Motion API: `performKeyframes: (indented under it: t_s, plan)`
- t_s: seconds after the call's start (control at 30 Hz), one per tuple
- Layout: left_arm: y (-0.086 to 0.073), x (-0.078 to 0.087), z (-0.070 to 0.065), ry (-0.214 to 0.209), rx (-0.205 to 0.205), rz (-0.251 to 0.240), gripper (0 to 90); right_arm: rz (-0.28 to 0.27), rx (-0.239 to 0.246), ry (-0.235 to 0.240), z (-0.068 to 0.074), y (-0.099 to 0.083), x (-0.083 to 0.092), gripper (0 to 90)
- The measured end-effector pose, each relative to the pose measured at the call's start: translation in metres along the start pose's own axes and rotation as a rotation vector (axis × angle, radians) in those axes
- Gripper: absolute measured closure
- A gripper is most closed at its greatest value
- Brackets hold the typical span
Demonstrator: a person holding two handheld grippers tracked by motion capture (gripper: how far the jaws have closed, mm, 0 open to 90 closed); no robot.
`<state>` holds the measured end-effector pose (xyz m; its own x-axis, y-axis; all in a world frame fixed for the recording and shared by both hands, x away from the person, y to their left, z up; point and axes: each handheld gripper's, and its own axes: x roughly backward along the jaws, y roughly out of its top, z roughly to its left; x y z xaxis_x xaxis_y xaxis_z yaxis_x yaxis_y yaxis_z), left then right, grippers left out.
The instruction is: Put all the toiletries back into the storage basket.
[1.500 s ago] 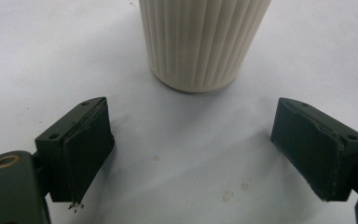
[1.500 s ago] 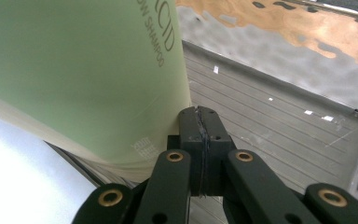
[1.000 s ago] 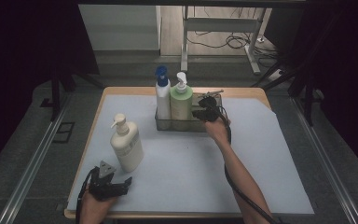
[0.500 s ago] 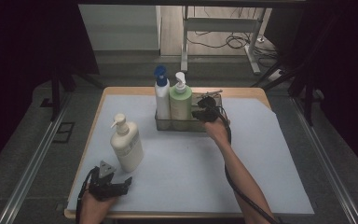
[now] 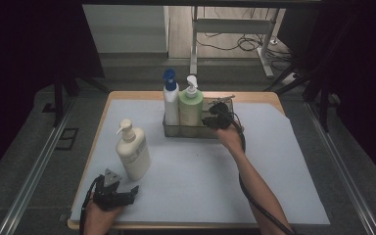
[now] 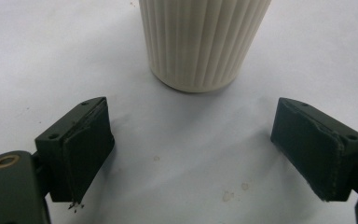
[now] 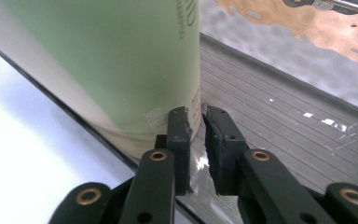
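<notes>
The right gripper [image 5: 214, 117], its jaws just parting a little with nothing between, is hovering at the metal tray's [image 5: 196, 131] rim beside the upright green bottle [image 5: 191, 108], while the wide-spread left gripper [image 5: 127, 193] is facing the standing cream bottle [image 6: 203, 42] in the lower left.

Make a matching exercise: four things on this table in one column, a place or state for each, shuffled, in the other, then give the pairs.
Things:
1. cream bottle
2. green bottle
3. blue-capped bottle
4. left gripper

Places or states:
A. in the tray, its middle bottle
B. open, empty, at the table's near left edge
C. upright on the white sheet, outside the tray
D. at the tray's left end

Pairs: 1-C, 2-A, 3-D, 4-B
</notes>
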<state>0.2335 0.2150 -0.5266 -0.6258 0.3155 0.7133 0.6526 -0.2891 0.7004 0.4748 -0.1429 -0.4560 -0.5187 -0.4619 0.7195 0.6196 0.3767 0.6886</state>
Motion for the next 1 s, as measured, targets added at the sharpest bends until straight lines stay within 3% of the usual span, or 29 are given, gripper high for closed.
performKeyframes:
  t_s: [0.1, 0.53, 1.0]
  plan:
    - [0.000, 0.000, 0.000, 0.000, 0.000, 0.000, 12.0, 0.010, 0.029, -0.011, 0.001, -0.001, 0.002, 71.6]
    - [0.000, 0.000, 0.000, 0.000, 0.000, -0.001, 12.0, -0.038, 0.058, -0.014, 0.008, 0.000, 0.022, 49.5]
    - [0.000, 0.000, 0.000, -0.001, 0.001, -0.001, 12.0, -0.062, 0.122, 0.016, 0.018, -0.006, 0.051, 28.9]
